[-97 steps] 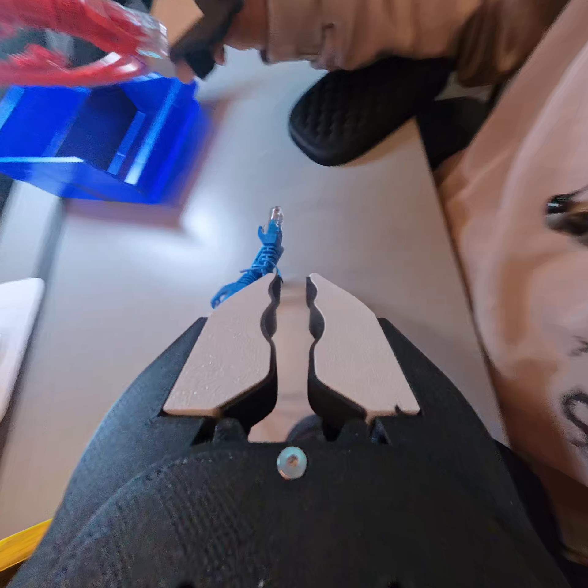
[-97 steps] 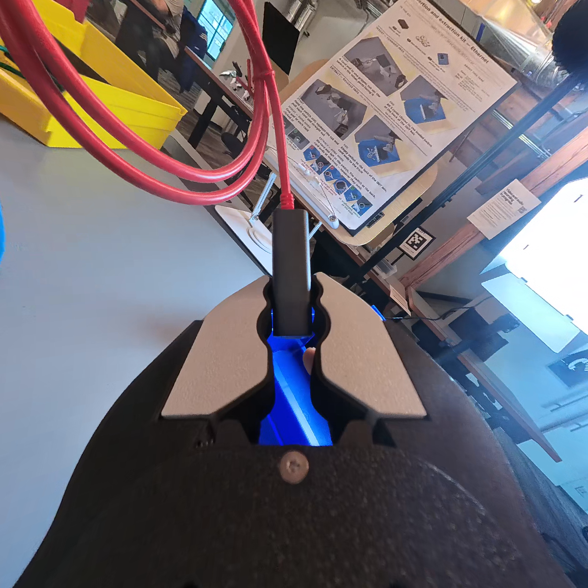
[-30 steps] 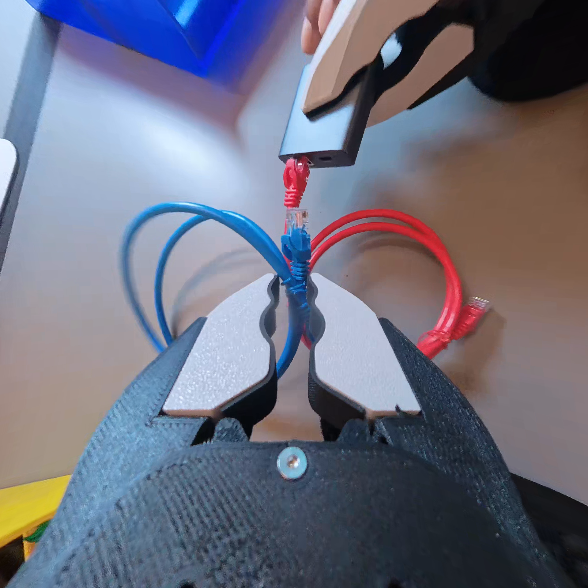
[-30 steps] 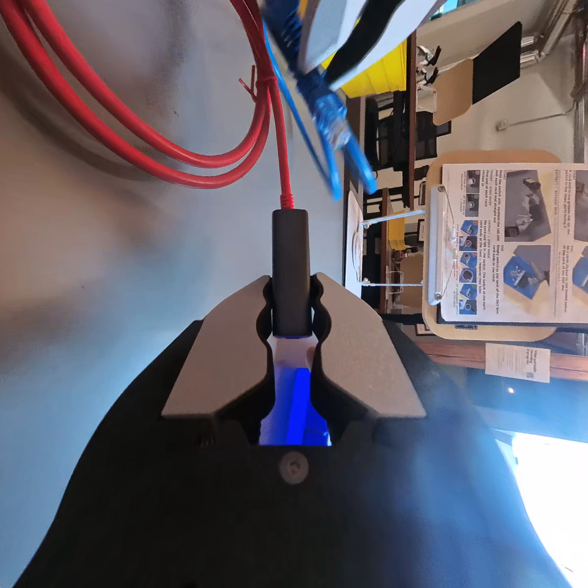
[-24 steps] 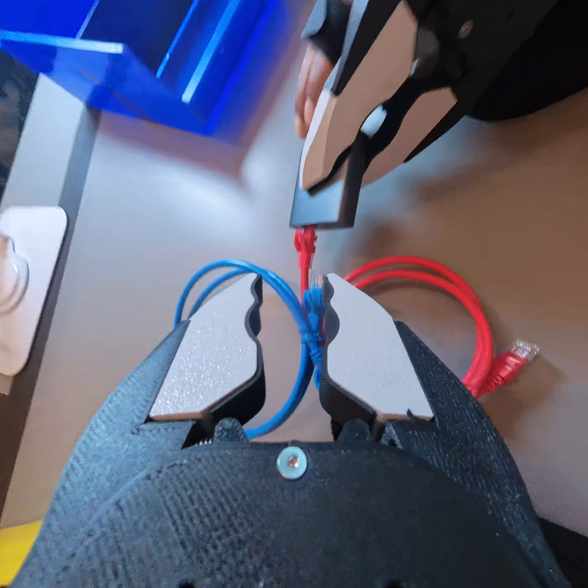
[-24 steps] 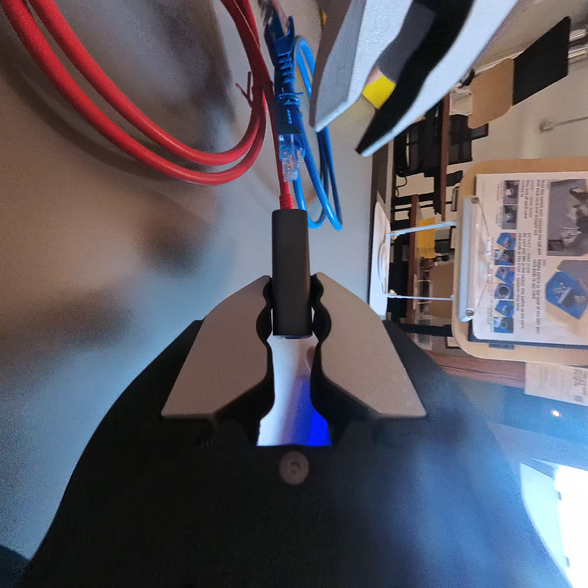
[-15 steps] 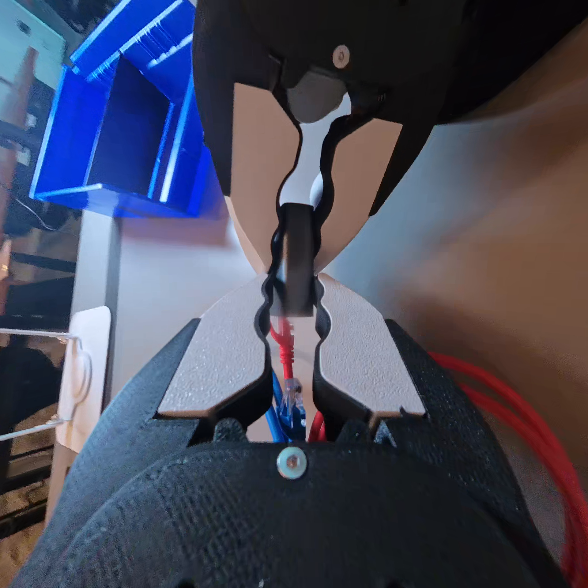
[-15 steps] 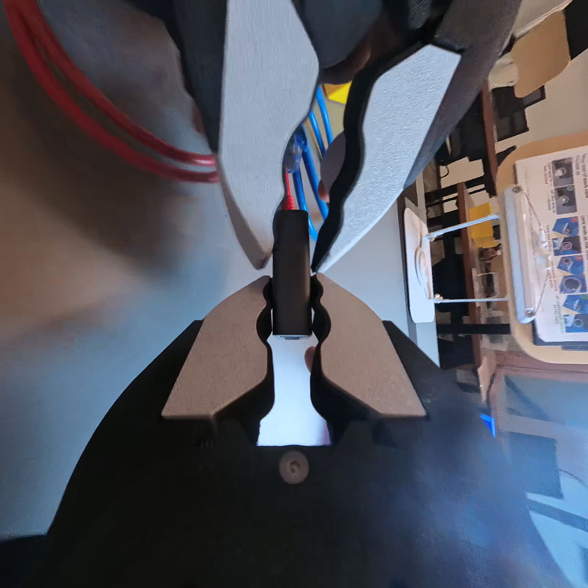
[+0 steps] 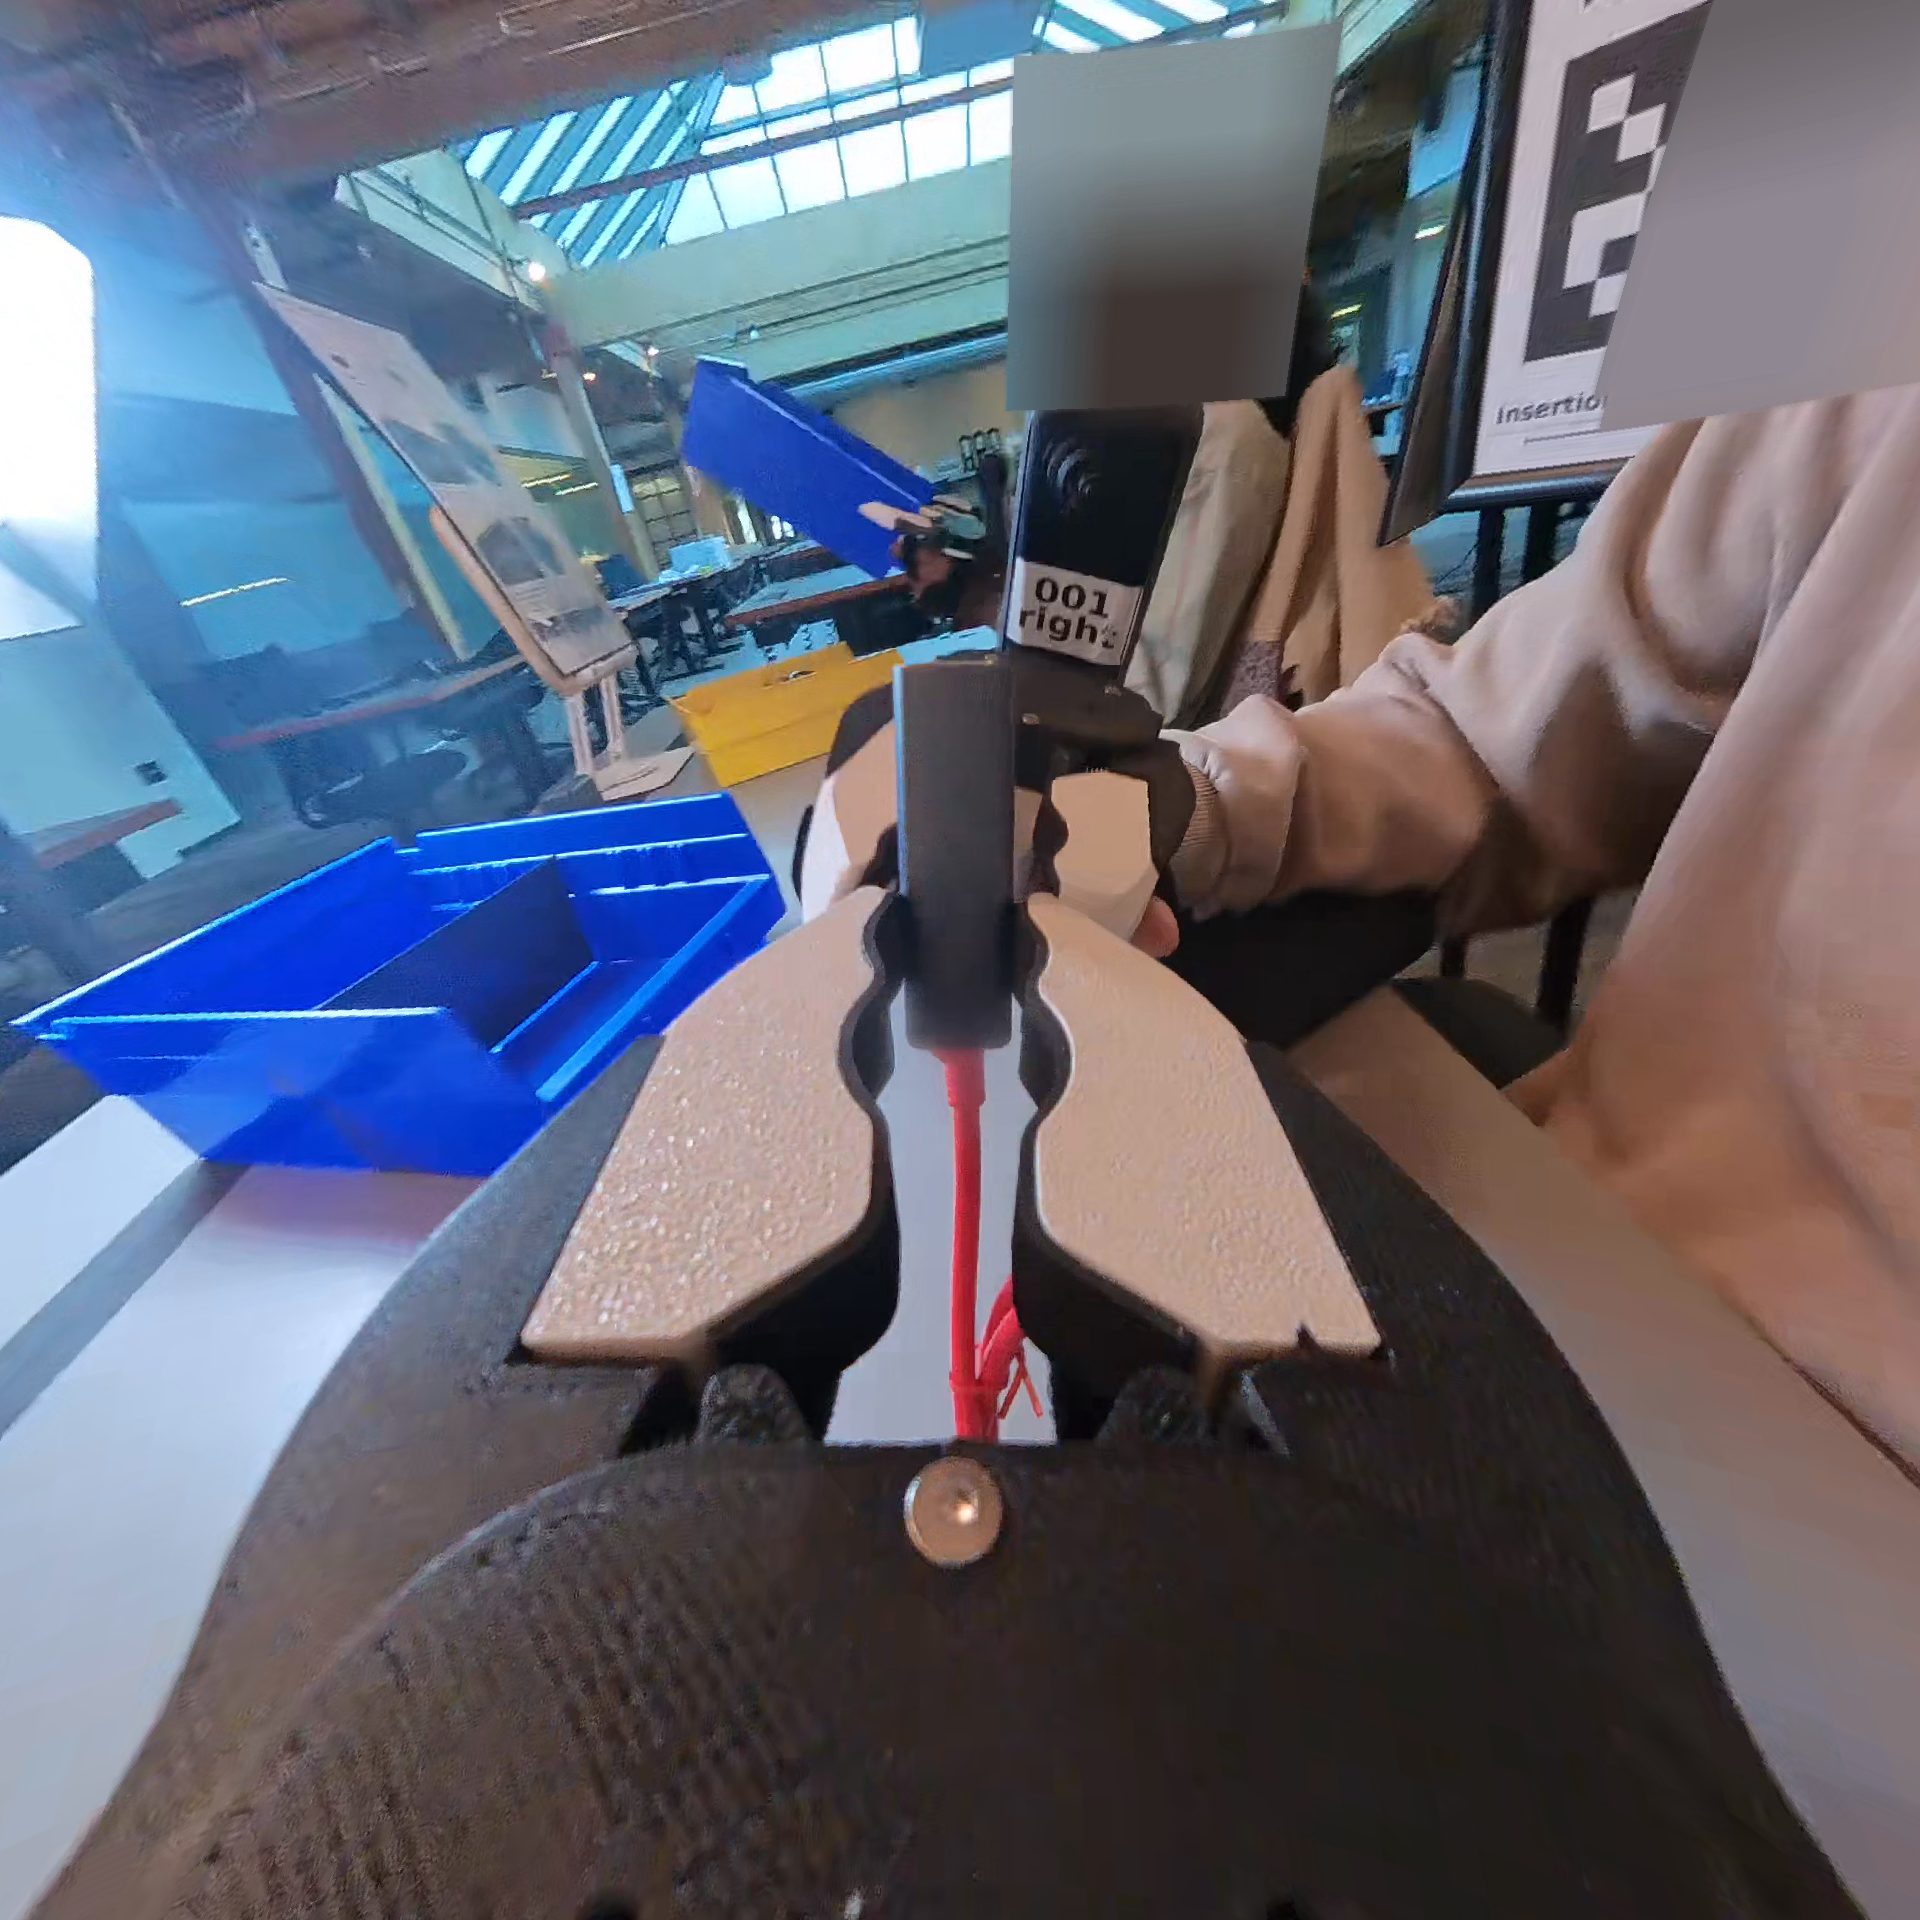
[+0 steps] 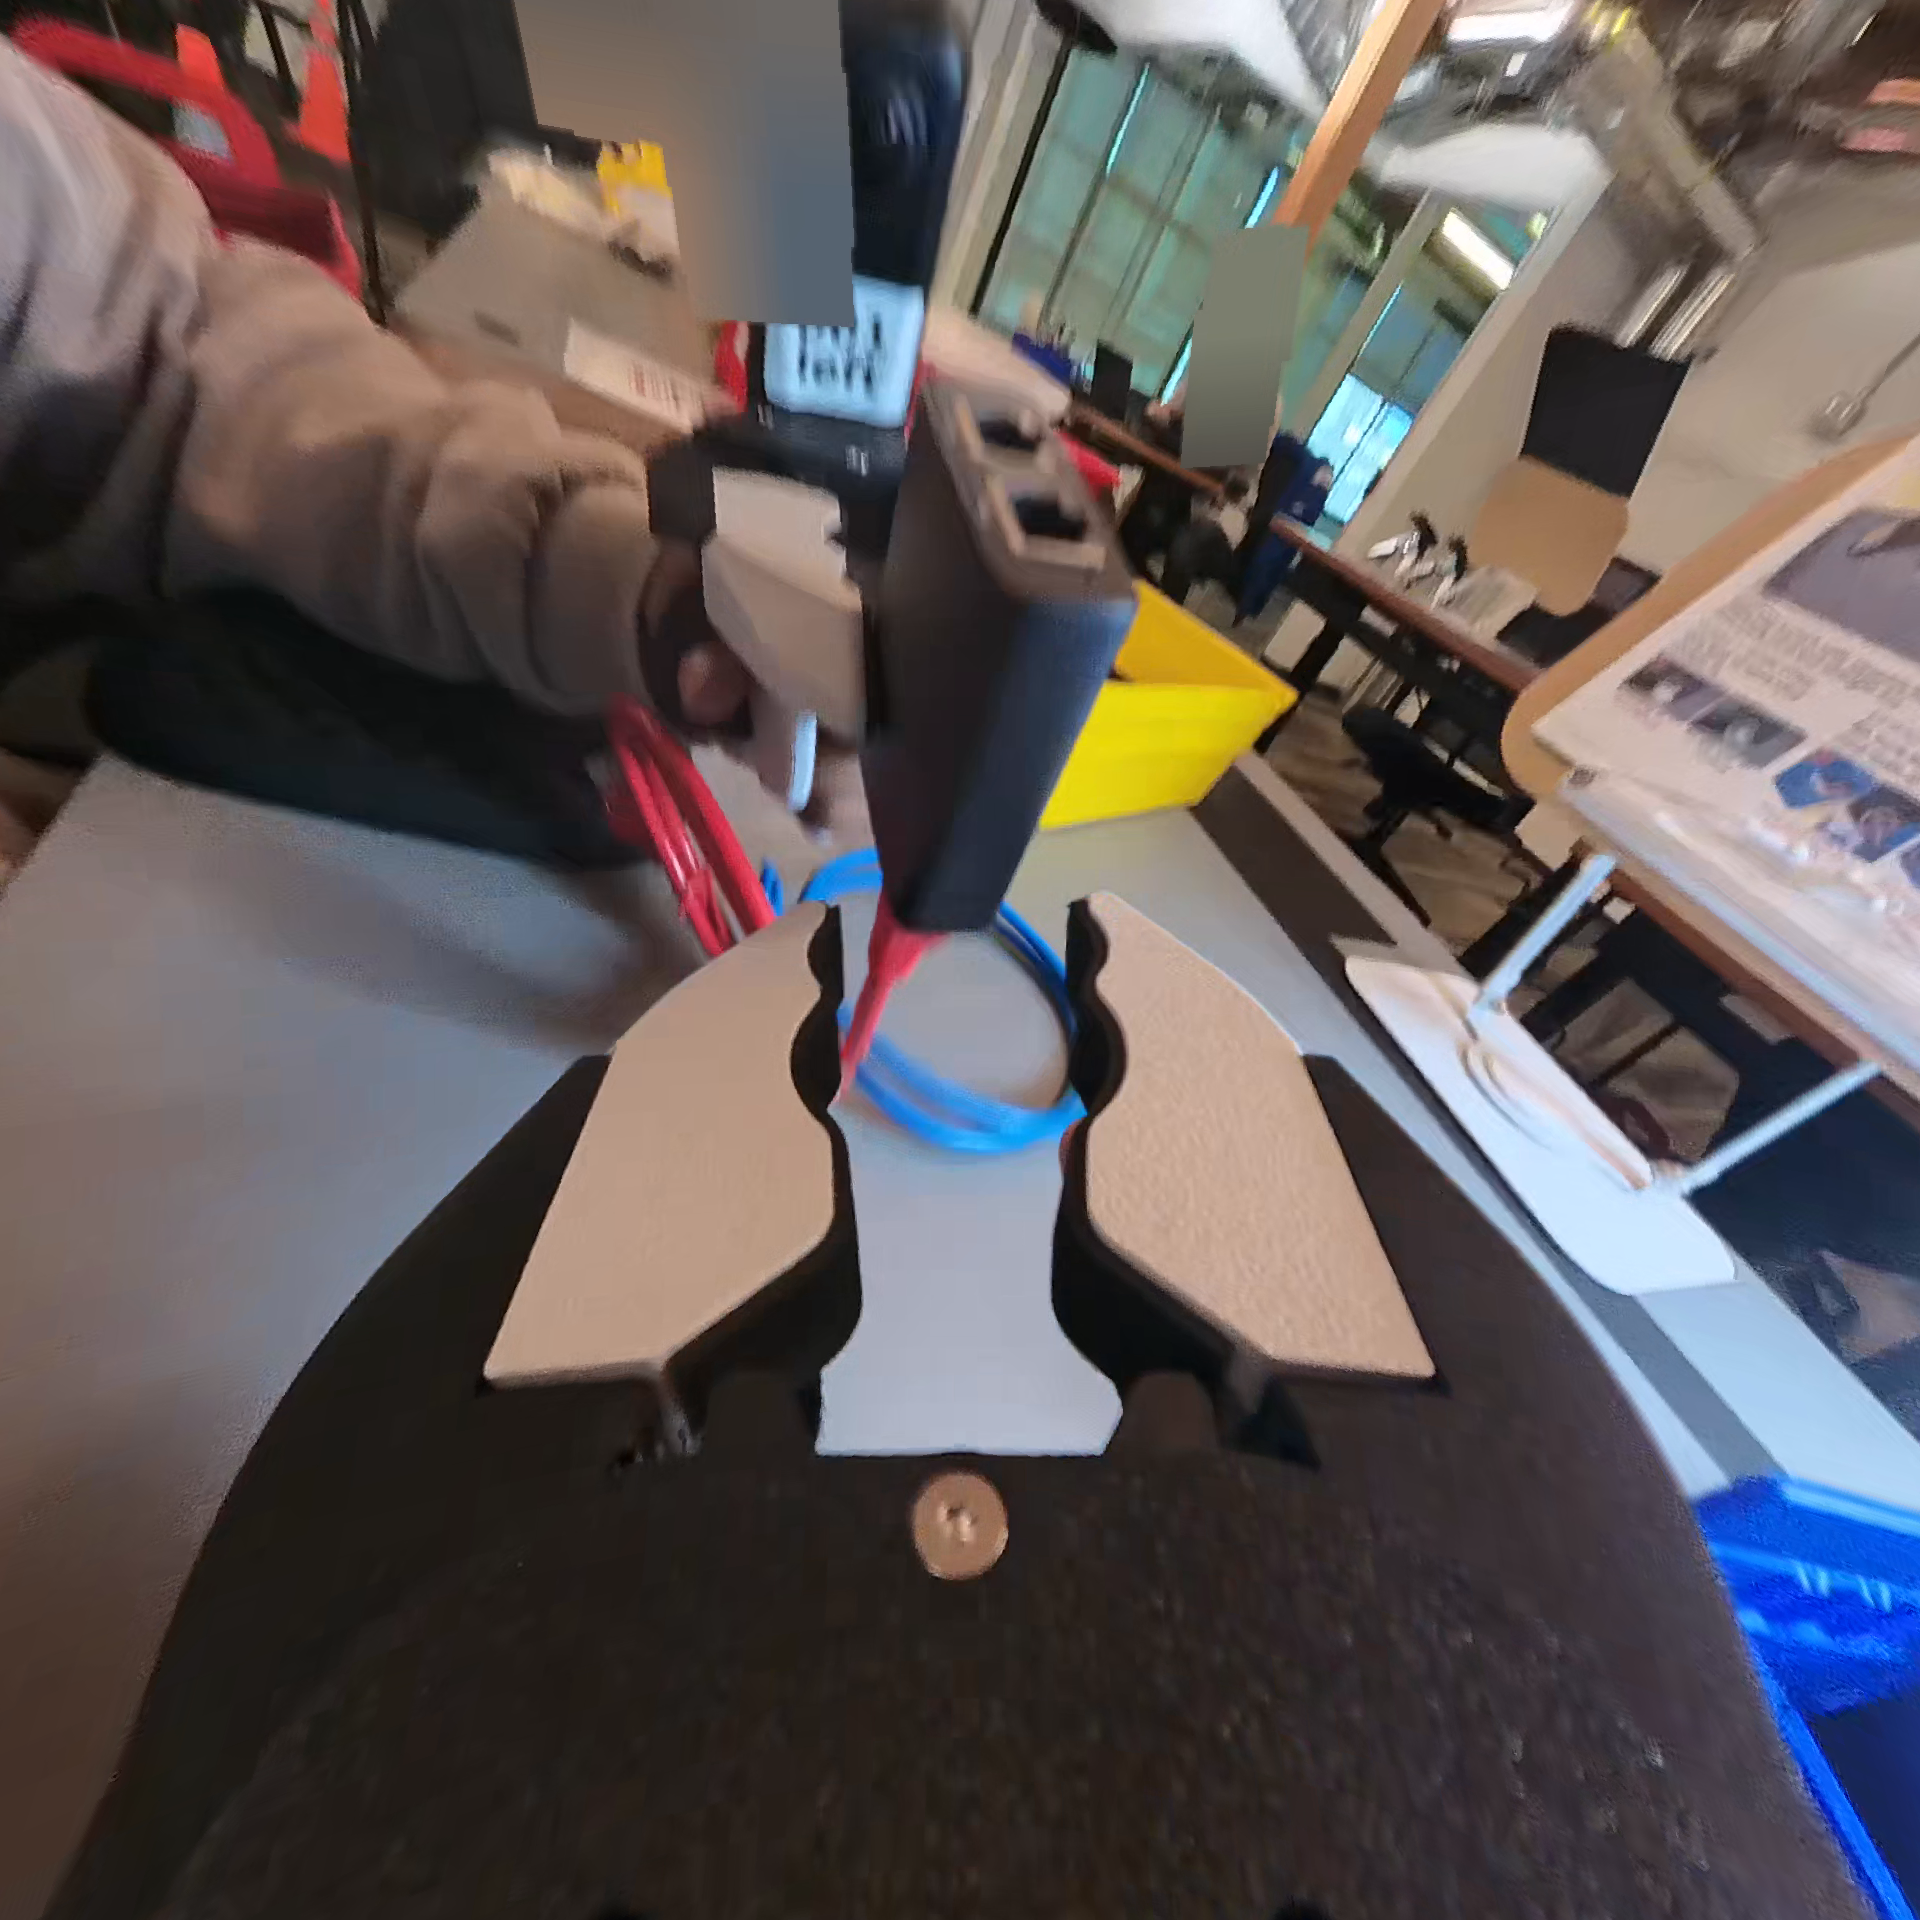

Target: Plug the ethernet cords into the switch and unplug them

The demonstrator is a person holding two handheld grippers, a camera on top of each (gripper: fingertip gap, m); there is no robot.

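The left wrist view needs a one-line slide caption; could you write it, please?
Left tool clamps the black switch, red cord plugged in below.

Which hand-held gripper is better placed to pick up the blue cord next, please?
Right, probably. The right hand-held gripper is open, with the blue cord lying just ahead of it; the left hand-held gripper is shut on the switch.

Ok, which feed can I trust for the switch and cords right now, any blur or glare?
Left wrist view: sharp on the switch and red cord in the left gripper; the window at upper left is blown out, and the edges are bowed by the wide lens. Right wrist view: motion-blurred, with the switch ports and blue cord smeared; the right gripper itself is fairly crisp.
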